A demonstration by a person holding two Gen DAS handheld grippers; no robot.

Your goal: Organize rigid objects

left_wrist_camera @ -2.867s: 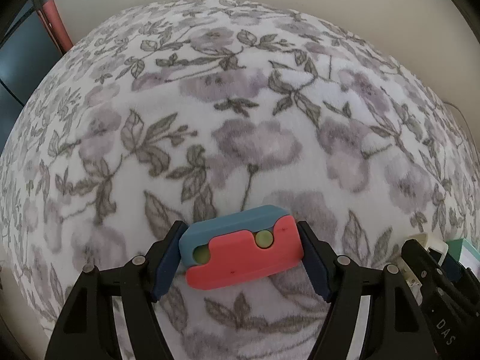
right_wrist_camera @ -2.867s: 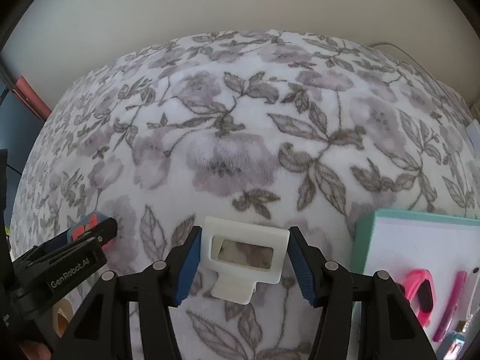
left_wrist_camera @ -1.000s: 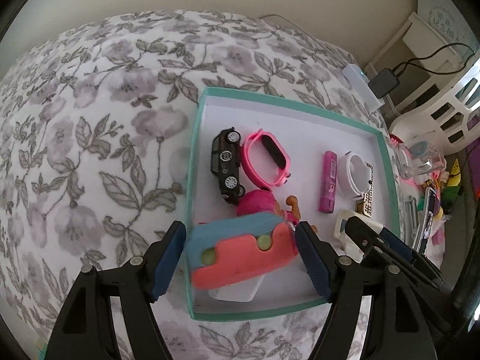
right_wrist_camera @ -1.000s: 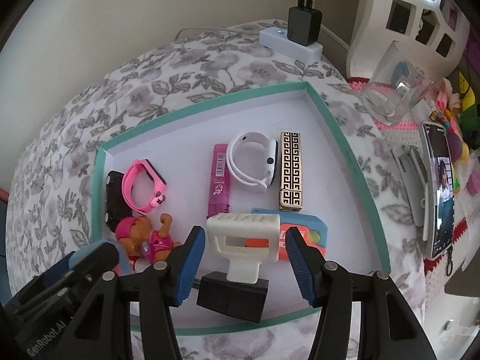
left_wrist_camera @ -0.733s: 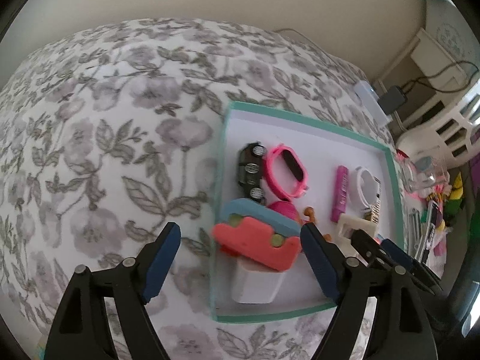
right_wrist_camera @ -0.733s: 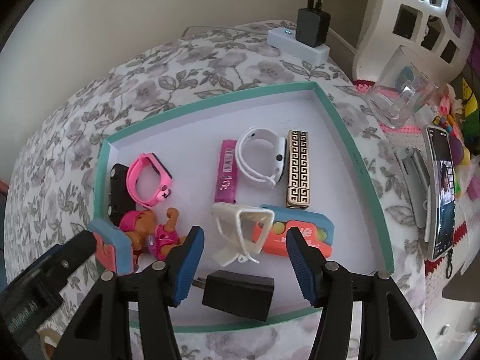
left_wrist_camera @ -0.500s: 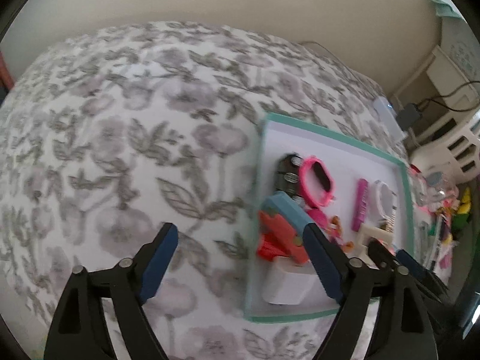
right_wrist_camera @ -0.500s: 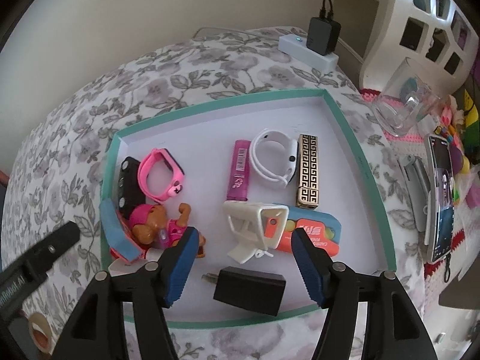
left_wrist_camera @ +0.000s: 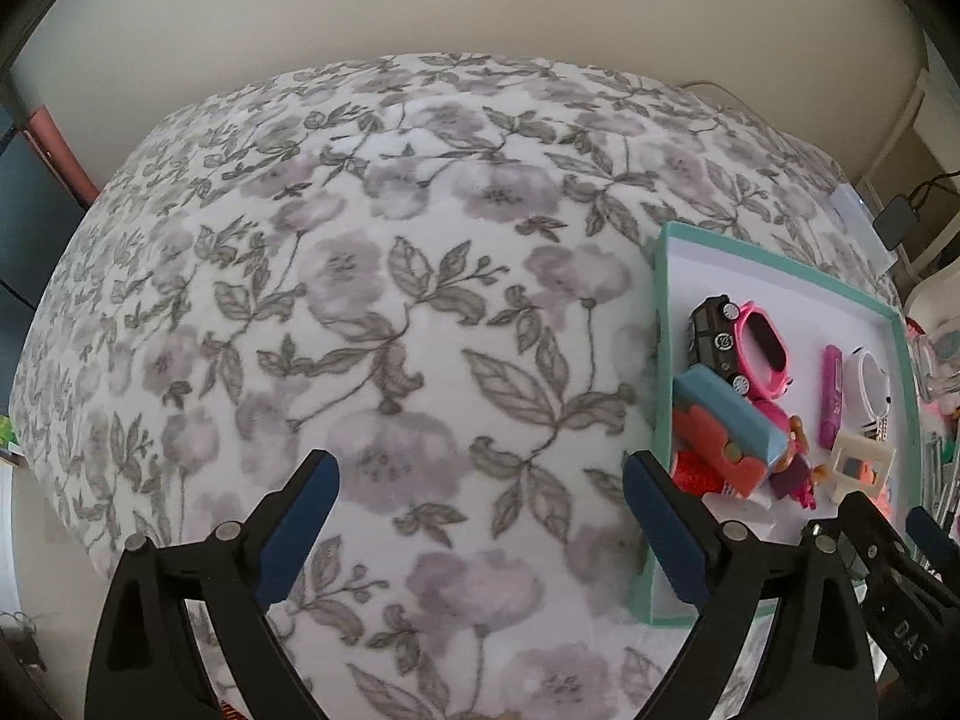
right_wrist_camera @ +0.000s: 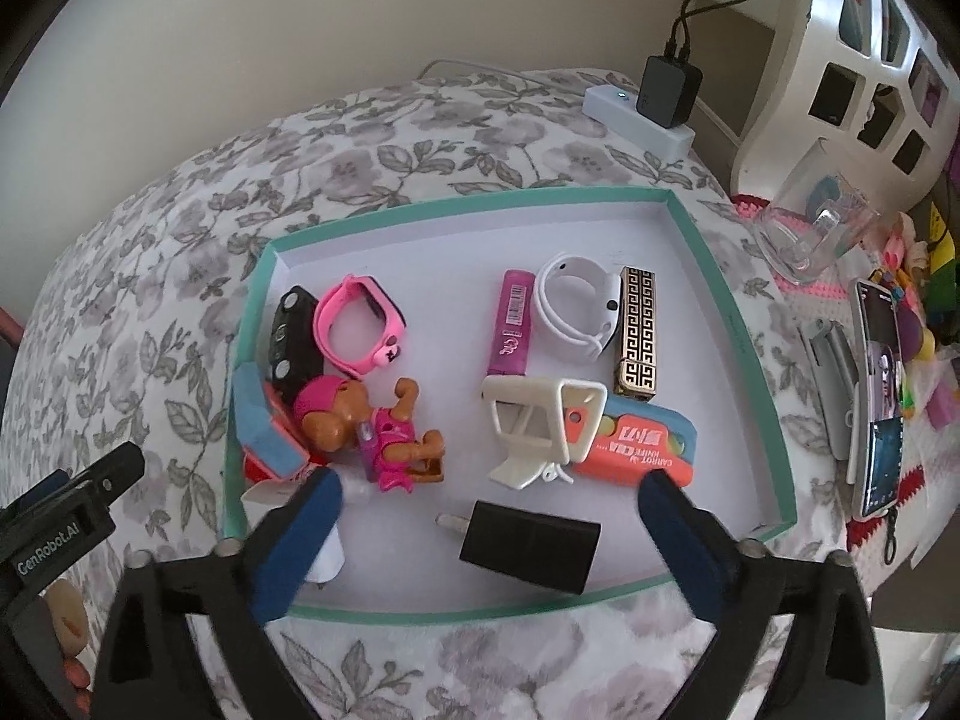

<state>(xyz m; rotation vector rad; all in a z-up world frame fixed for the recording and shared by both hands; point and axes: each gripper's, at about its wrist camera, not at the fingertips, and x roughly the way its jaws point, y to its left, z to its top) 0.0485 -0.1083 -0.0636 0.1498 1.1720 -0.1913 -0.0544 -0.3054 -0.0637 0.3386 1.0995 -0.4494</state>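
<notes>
— Both claws are empty now, aren't they?

— Yes. The left claw [left_wrist_camera: 477,531] hangs over the flowered blanket [left_wrist_camera: 360,276] with its jaws opening and nothing between them. The right claw [right_wrist_camera: 489,531] is over the teal tray [right_wrist_camera: 744,354], jaws opening too, only the black charger [right_wrist_camera: 531,546] lying beneath the gap, untouched.

— And the pieces they carried?

— In the tray. The blue-and-coral case [left_wrist_camera: 723,429] sits tilted against the left wall, propped on the toy car [right_wrist_camera: 291,333] and the doll [right_wrist_camera: 366,426]. The white holder [right_wrist_camera: 540,426] lies half on the orange carrot-knife case [right_wrist_camera: 639,444].

— That looks shaky.

— I'd say so. The tray rests on soft bedding; a nudge from either claw on the rim could tip the leaning case out over the wall, or slide the holder off its perch onto the pink tube [right_wrist_camera: 513,321].
</notes>
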